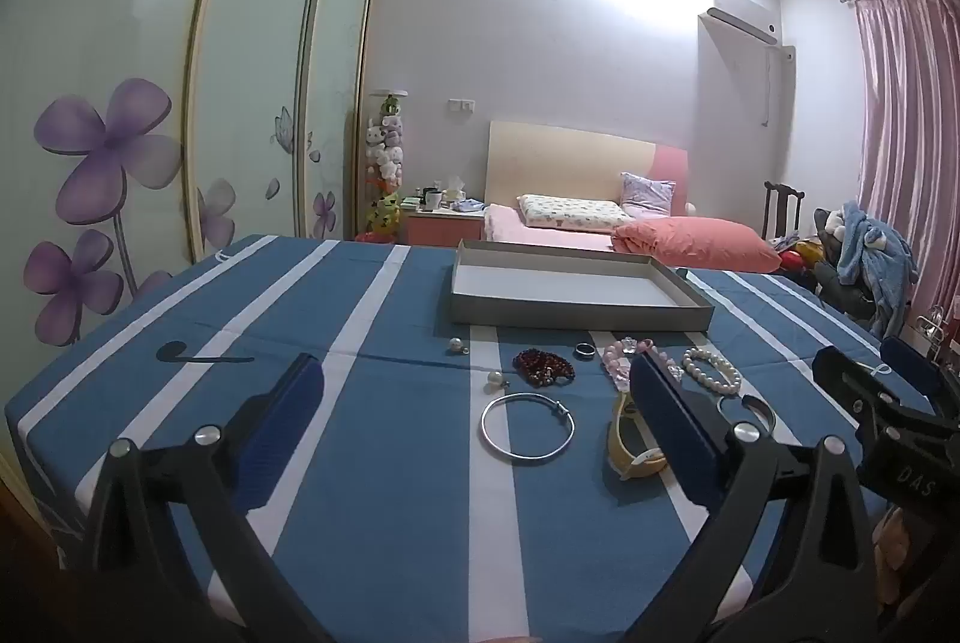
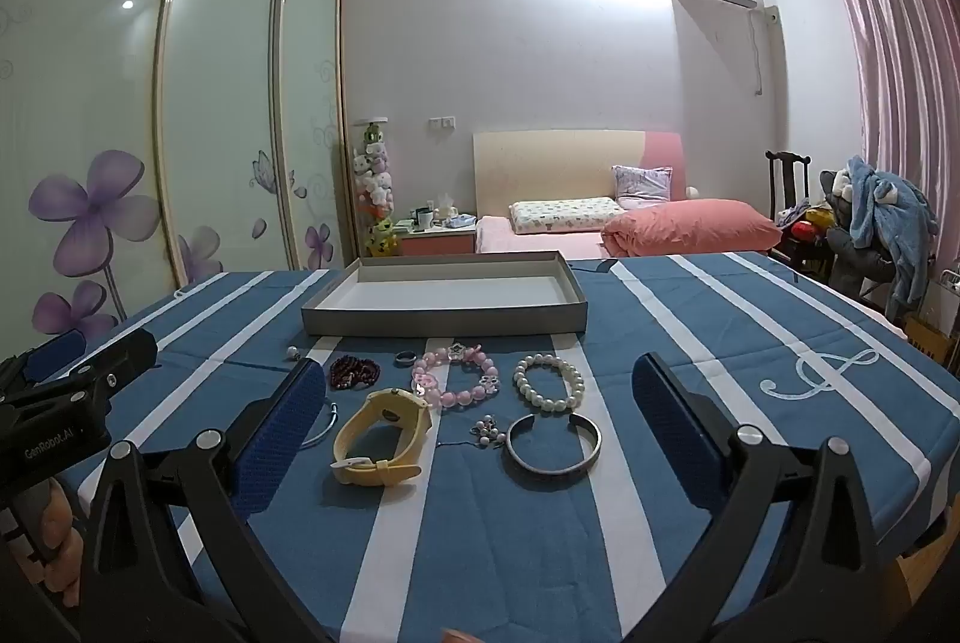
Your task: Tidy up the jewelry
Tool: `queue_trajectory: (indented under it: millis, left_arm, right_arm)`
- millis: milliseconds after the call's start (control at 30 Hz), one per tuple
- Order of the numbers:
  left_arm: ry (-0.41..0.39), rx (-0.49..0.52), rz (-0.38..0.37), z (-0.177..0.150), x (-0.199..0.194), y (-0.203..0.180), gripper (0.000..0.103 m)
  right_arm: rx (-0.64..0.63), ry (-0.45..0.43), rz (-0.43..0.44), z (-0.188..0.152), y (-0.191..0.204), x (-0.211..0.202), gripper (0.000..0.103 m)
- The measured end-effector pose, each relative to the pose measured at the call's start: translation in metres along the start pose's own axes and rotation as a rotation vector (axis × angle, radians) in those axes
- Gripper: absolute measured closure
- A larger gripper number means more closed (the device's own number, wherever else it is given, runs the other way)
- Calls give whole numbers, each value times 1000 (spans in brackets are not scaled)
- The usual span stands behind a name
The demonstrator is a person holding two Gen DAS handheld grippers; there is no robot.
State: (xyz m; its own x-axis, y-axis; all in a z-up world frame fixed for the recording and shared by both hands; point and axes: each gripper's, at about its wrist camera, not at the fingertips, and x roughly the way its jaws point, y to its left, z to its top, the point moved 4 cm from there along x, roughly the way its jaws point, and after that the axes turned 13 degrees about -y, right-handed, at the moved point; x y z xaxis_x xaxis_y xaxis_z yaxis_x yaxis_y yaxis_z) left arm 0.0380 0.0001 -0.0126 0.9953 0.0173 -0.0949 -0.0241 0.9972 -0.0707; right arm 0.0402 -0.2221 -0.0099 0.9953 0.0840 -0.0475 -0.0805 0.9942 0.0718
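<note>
Jewelry lies on the blue striped tablecloth in front of an empty grey tray [image 1: 576,323] [image 2: 444,322]. My left gripper [image 1: 477,373] hovers open over a thin silver bangle [image 1: 527,425], with dark red beads [image 1: 543,365] and a ring [image 1: 585,350] beyond it. My right gripper [image 2: 480,373] is open above a yellow watch [image 2: 384,439], a pink bead bracelet [image 2: 456,376], a pearl bracelet [image 2: 549,382] and a silver cuff [image 2: 552,442]. Neither gripper holds or touches anything. Each shows at the edge of the other's view.
Two pearl earrings [image 1: 457,344] lie left of the red beads, and a small charm cluster [image 2: 489,430] lies beside the cuff. Behind the table are a bed [image 2: 600,229], a sliding wardrobe [image 1: 120,132] on the left and a chair with clothes [image 2: 870,223] on the right.
</note>
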Motion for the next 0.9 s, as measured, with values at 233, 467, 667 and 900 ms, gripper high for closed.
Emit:
queue_trajectory:
  millis: [233,467,667,900]
  left_arm:
    - [2,2,0,0,0,0,4]
    - [4,-1,-1,0,0,0,4]
    - [5,-4,-1,0,0,0,4]
    - [6,-4,-1,0,0,0,4]
  right_arm:
    - [2,-1,0,0,0,0,2]
    - [3,1,0,-1,0,0,2]
    - [3,1,0,-1,-1,0,2]
    - [5,2,-1,-1,-1,0,2]
